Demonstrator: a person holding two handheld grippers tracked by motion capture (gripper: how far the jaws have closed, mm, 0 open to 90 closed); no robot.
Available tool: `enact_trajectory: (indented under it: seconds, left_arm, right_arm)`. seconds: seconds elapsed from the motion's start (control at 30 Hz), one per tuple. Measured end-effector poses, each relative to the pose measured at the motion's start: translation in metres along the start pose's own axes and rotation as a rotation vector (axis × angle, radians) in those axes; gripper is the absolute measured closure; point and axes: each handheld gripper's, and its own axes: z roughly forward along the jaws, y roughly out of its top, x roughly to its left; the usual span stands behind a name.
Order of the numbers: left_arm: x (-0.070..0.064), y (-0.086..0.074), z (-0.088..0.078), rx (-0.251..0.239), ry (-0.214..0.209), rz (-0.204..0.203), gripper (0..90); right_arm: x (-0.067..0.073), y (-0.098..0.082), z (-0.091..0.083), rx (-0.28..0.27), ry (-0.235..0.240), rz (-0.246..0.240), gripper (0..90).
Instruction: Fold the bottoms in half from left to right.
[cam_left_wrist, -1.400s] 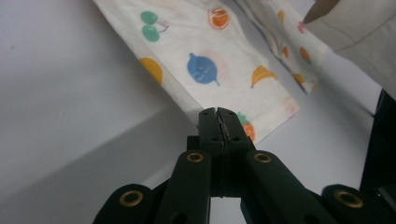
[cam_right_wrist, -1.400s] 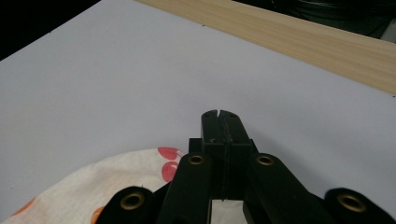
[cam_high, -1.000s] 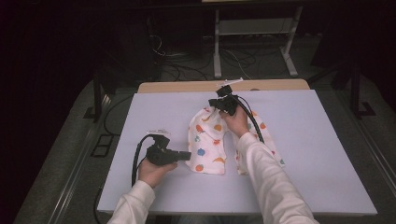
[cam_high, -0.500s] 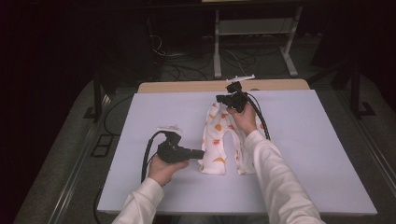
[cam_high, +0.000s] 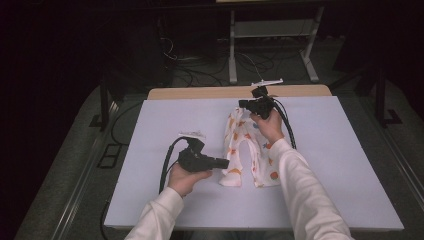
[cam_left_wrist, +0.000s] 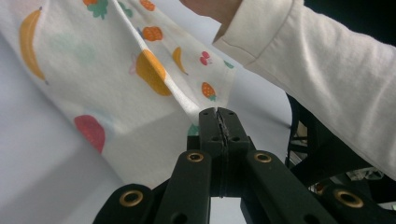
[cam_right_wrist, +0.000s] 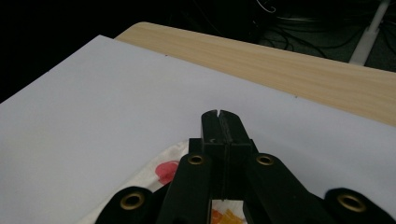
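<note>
Small white baby pants (cam_high: 247, 150) with a fruit print lie stretched on the white sheet (cam_high: 165, 130), waist at the far end and legs toward me. My left gripper (cam_high: 226, 162) points right and is shut on the hem of the left leg. In the left gripper view its jaws (cam_left_wrist: 218, 112) pinch the edge of the printed cloth (cam_left_wrist: 93, 74). My right gripper (cam_high: 242, 103) is shut at the waist end. In the right gripper view its closed jaws (cam_right_wrist: 218, 114) lie over the cloth (cam_right_wrist: 163, 170), which runs in under them.
A wooden table edge (cam_high: 200, 92) shows beyond the white sheet, also as a pale wood strip (cam_right_wrist: 280, 60) in the right gripper view. Behind the table are metal stand legs (cam_high: 232, 55) and loose cables on a dark floor. A cream sleeve (cam_left_wrist: 327, 79) crosses the left gripper view.
The right gripper has moved away and to the right, the left gripper to the right. The pants have gone from a bunched heap to a long, stretched shape between them.
</note>
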Motion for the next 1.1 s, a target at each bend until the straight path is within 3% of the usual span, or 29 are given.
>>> enact_trajectory:
  seconds: [0.47, 0.67, 0.93, 1.1]
  left_arm:
    - [-0.008, 0.010, 0.031, 0.033, -0.045, 0.015, 89.8]
    - [-0.010, 0.016, 0.044, 0.049, -0.049, 0.020, 89.7]
    - [-0.021, 0.025, 0.067, 0.092, -0.036, 0.066, 89.7]
    - [-0.023, 0.028, 0.079, 0.098, -0.037, 0.058, 89.7]
  right_arm:
    - [-0.018, -0.004, -0.006, 0.013, -0.002, 0.004, 88.9]
    - [-0.028, -0.007, -0.007, 0.015, 0.005, 0.018, 88.9]
    - [-0.040, -0.007, -0.014, 0.019, 0.021, 0.023, 88.9]
    - [-0.048, -0.010, -0.016, 0.014, 0.031, 0.031, 88.9]
